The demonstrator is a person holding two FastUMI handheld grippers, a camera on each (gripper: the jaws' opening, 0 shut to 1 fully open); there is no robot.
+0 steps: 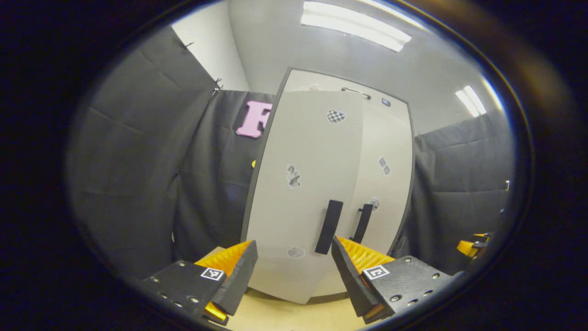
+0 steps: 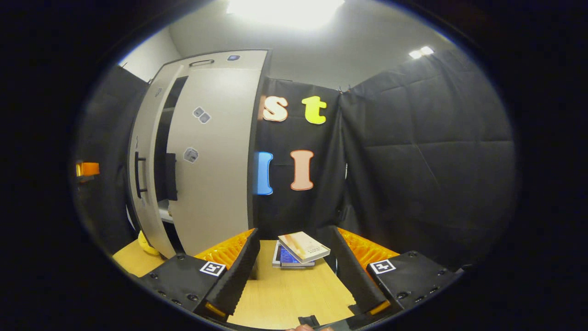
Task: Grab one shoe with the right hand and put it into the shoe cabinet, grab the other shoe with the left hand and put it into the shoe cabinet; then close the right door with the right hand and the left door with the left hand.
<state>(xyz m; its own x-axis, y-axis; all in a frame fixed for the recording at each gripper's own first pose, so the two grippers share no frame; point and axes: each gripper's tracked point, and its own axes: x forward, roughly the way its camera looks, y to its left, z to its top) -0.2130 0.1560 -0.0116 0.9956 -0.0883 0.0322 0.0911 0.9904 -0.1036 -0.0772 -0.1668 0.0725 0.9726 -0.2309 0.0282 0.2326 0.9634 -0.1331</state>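
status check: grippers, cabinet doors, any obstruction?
Left gripper open, empty, facing left door. Right gripper open, empty. Right door looks shut; left door ajar, dark gap visible. Books on table, away from doors.

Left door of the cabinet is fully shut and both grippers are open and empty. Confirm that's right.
Not quite. The left door is ajar: the right gripper view shows a dark gap between it and the right door. The rest holds: the left gripper and right gripper are open and empty.
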